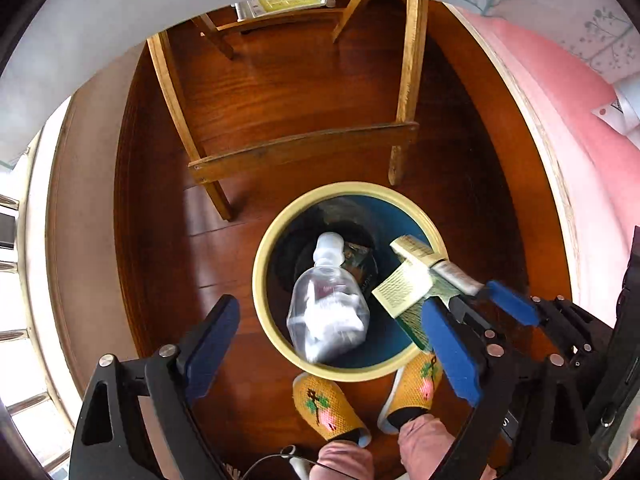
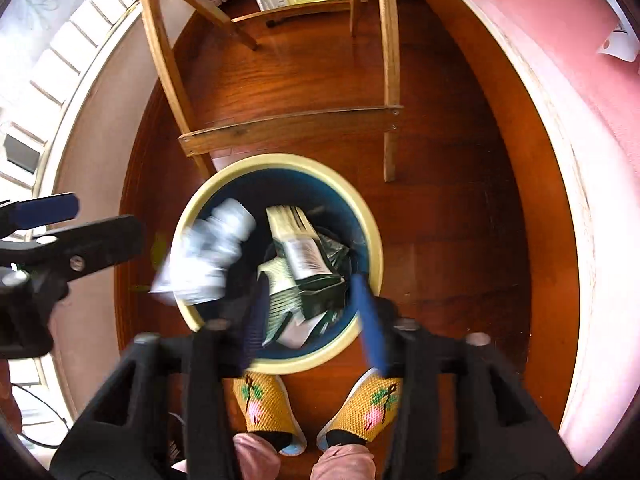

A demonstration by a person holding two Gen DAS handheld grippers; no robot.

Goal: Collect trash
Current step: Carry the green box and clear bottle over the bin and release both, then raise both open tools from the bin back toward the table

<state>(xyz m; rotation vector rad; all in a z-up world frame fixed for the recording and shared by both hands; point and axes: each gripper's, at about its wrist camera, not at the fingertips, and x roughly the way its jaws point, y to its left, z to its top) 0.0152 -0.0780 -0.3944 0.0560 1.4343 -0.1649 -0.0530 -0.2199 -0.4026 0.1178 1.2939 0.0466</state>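
Clear crumpled plastic bottle [image 1: 327,304], blurred, sits over the mouth of the round blue bin with a cream rim [image 1: 264,312], apparently dropping in, with the left tool [image 1: 320,344] spread wide and empty around it. The right tool [image 2: 316,320] appears to have its fingers parted around a flattened green-and-white carton [image 2: 304,276] over the bin; whether it still grips, I cannot tell. Both drops look nearly done; next comes fetching more trash. Glossy reddish wood floor [image 1: 304,92], pale wooden chair legs [image 1: 304,152], pink bedding [image 1: 560,128] nearby.
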